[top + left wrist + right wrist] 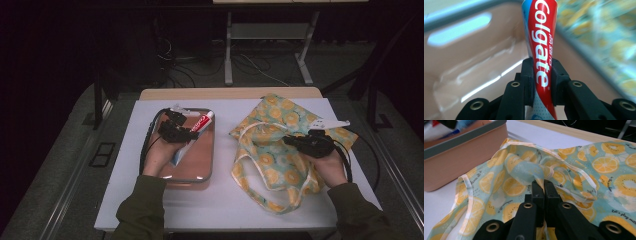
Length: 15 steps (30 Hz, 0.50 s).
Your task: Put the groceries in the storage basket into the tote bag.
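Note:
A red, white and blue Colgate toothpaste tube [201, 122] [541, 37] is clamped between the pads of my left gripper [183, 133] [542, 72], with its cap end pointing away from me. It hangs over a pink tray with a grey rim [212, 150] [474, 62] on the left of the table. On the right lies a fabric bag printed with lemon slices [272, 125] [519, 175]. My right gripper [291, 141] [543, 187] is shut on a bunched fold of that bag near its opening, and the pale straps trail toward me.
The white table top [225, 210] has a wooden strip along its far edge. The tray wall [461, 157] stands just left of the bag. Cables loop from both grippers. Behind the table are a dark floor and a metal stand [229, 55].

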Motion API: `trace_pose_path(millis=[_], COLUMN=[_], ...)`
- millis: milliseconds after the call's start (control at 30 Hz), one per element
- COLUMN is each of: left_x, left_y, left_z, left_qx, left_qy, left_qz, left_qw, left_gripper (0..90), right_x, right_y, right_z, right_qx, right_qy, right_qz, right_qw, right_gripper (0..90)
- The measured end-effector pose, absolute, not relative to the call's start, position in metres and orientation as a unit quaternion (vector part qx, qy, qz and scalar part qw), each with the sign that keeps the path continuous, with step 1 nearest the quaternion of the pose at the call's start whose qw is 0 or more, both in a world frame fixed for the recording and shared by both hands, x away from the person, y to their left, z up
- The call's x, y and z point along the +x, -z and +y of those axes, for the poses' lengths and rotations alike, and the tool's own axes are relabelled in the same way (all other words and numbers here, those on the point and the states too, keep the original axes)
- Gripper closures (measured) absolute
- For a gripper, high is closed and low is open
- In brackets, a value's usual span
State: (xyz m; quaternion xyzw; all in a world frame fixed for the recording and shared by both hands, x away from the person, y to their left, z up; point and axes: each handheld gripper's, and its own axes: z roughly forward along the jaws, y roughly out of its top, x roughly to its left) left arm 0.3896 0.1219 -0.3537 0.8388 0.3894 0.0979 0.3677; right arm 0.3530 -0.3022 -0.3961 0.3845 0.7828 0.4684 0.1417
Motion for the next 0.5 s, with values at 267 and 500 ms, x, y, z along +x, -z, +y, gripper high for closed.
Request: trace_pose_path(millis=[267, 500], left_x=[0.371, 0.353], left_y=[0.328, 0.324], left_z=[0.075, 0.019], left_qx=[0.85, 0.868], left_qy=[-0.075, -0.059], left_qz=[0.323, 0.276], left_qw=[0.408, 0.408], left_gripper=[75.6, 75.6], right_x=[0.353, 0.353], right_y=[0.394, 0.392], right_z=[-0.305, -0.309], right_qx=[0.383, 0.385], right_qy=[-0.471, -0.476], right_qz=[0.781, 0.778], right_qw=[0.145, 0.145], right_gripper=[88.7, 88.7])
